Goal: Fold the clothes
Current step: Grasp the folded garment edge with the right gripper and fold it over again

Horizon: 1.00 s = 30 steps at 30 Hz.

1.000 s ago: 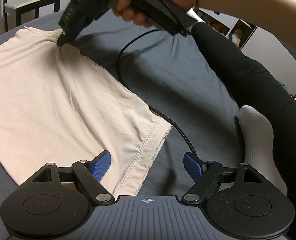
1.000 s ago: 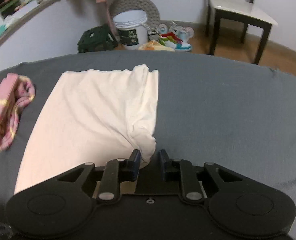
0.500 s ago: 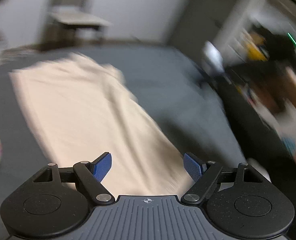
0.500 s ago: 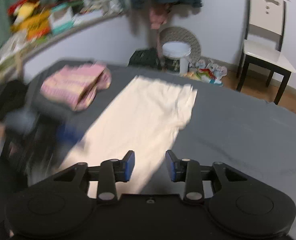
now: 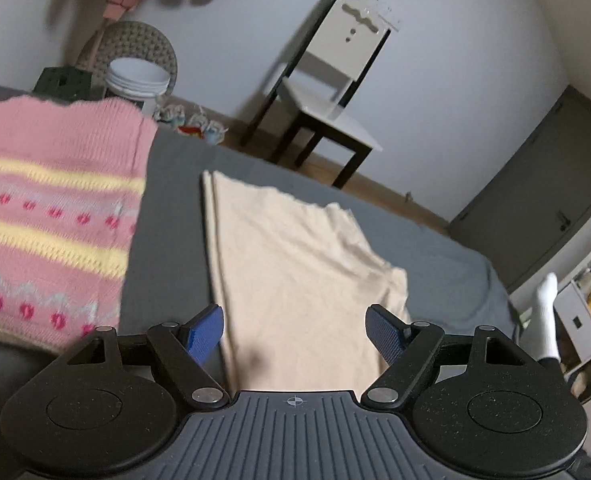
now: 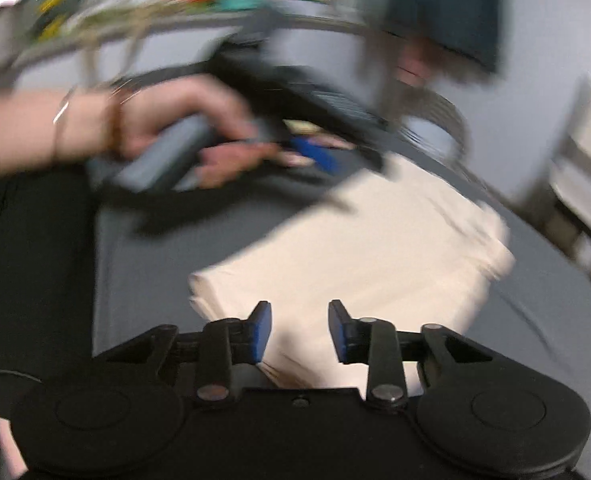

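Only in the left wrist view do we see the pink striped knitted sweater (image 5: 51, 220) lying just beside the folded cream cotton garment (image 5: 295, 280) on the grey bedsheet (image 5: 167, 248). The left gripper (image 5: 295, 336) is spread wide and empty. In the blurred right view, the right gripper (image 6: 299, 332) is narrowly parted over the garment, and the person's hand (image 6: 183, 128) appears. A white plastic bucket (image 5: 135, 80) stands beyond; we cannot see its contents.

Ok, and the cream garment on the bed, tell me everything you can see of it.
The cream garment is a thin, soft-looking knit, lying flat on the grey bed cover as a long folded panel. Its left edge is straight and shows two layers; its right edge is rumpled and bunched. A pink striped knit lies apart to its left. The left gripper and right gripper are both open at its near end, holding nothing; contact is unclear.
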Available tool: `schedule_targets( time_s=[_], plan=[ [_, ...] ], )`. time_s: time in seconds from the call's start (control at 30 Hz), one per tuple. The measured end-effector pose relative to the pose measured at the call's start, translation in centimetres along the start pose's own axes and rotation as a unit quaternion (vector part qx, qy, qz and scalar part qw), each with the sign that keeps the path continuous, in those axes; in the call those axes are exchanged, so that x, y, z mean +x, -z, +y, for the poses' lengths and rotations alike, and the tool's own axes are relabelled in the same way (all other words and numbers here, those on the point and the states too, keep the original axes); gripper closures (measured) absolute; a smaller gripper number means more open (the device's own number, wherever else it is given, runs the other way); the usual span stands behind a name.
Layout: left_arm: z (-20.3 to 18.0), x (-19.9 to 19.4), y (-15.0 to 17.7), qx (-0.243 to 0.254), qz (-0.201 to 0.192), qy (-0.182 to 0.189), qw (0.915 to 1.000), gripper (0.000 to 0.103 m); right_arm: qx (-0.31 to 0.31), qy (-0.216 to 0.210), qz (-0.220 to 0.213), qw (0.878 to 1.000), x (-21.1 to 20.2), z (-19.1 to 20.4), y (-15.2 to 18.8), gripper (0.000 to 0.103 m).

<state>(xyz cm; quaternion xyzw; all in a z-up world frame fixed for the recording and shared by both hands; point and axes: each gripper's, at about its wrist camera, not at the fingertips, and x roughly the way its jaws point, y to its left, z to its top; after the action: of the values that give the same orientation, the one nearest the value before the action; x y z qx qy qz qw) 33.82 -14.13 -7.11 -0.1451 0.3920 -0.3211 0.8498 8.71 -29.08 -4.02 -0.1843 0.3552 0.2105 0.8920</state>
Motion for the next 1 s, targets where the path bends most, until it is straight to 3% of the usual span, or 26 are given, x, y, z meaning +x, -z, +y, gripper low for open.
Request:
schedule_targets(
  time_s=[0.13, 0.27, 0.33, 0.37, 0.47, 0.67, 0.73, 0.8, 0.87, 1.0],
  plan=[
    [0.4, -0.1, 0.1, -0.002, -0.001, 0.0, 1.0, 0.024, -0.088, -0.026, -0.012, 0.996, 2.7, 4.2, -0.6, 0.073],
    [0.8, -0.1, -0.1, -0.017, 0.002, 0.015, 0.9997, 0.024, -0.101, -0.028, -0.01, 0.994, 4.2, 5.0, -0.8, 0.074],
    [0.9, 0.3, 0.0, -0.015, 0.007, 0.013, 0.9998, 0.024, -0.103, -0.022, -0.008, 0.994, 4.9, 5.1, -0.7, 0.081],
    [0.9, 0.4, 0.1, -0.014, 0.009, 0.013, 0.9998, 0.024, -0.103, -0.02, -0.009, 0.994, 5.1, 5.0, -0.6, 0.09],
    [0.8, 0.3, 0.2, -0.012, 0.009, 0.013, 0.9998, 0.024, -0.103, -0.025, -0.005, 0.994, 5.3, 4.6, -0.4, 0.097],
    [0.6, 0.3, 0.2, -0.016, 0.006, 0.01, 0.9998, 0.024, -0.134, -0.046, 0.019, 0.99, 4.7, 5.9, -0.2, 0.098],
    [0.4, 0.3, 0.3, -0.011, 0.007, 0.006, 0.9999, 0.024, -0.137, -0.027, 0.017, 0.99, 4.9, 6.2, 0.0, 0.095],
    [0.1, 0.3, 0.4, -0.007, 0.007, 0.003, 0.9999, 0.024, -0.138, -0.014, 0.006, 0.99, 4.8, 6.4, 0.1, 0.076],
    [0.0, 0.3, 0.4, -0.004, 0.005, 0.0, 1.0, 0.024, -0.13, -0.014, -0.005, 0.991, 4.3, 6.3, 0.0, 0.068],
    [-0.3, 0.2, 0.5, 0.001, -0.003, -0.004, 1.0, 0.024, -0.084, -0.026, -0.017, 0.996, 2.9, 4.1, -0.6, 0.064]
  ],
)
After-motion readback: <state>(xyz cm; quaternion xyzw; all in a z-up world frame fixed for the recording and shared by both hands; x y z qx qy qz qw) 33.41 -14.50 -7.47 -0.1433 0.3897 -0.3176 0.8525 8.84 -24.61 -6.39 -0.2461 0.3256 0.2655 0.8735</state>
